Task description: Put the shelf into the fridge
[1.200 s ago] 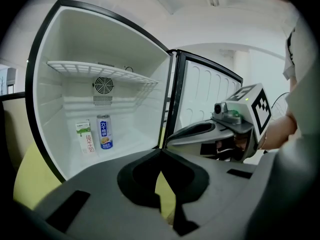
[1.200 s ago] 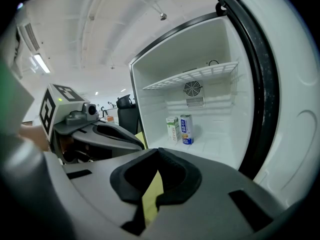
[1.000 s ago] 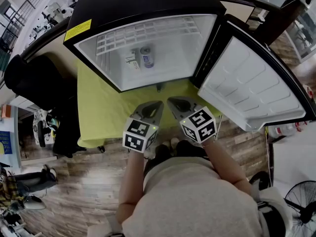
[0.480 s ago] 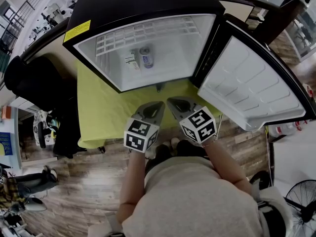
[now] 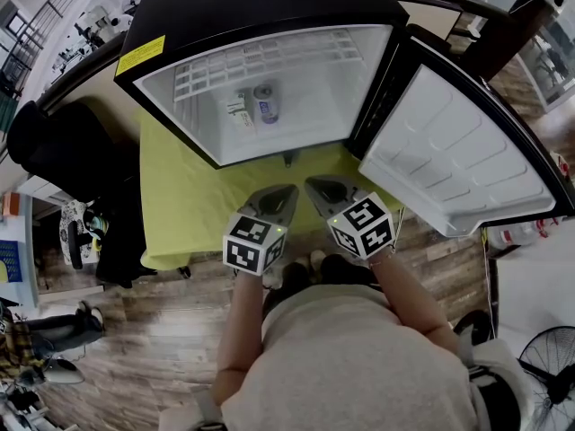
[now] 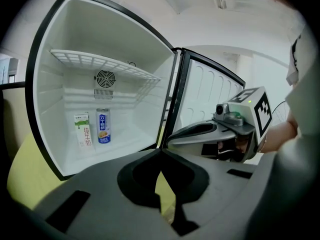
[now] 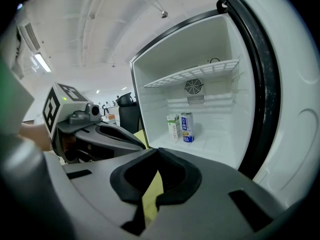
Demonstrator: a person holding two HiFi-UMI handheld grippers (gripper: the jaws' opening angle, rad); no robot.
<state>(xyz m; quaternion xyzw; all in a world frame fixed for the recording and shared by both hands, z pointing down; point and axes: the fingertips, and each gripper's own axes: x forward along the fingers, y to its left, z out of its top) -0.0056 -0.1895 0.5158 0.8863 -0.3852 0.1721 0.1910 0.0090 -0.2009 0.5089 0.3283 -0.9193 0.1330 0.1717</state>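
Clenched on nothing: left gripper [image 5: 278,194] and right gripper [image 5: 314,188], side by side at 6 o'clock of open black white-lined fridge [image 5: 269,7]; white wire shelf [image 6: 102,64] seated high inside, at 12 o'clock of white carton [image 6: 83,130] and blue can [image 6: 103,126].

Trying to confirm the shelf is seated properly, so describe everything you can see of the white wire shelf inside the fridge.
The wire shelf is a white grid of thin rods, coated metal by the look. It appears to lie level across the upper part of the open fridge, reaching both side walls, above the round fan vent. Nothing rests on it.
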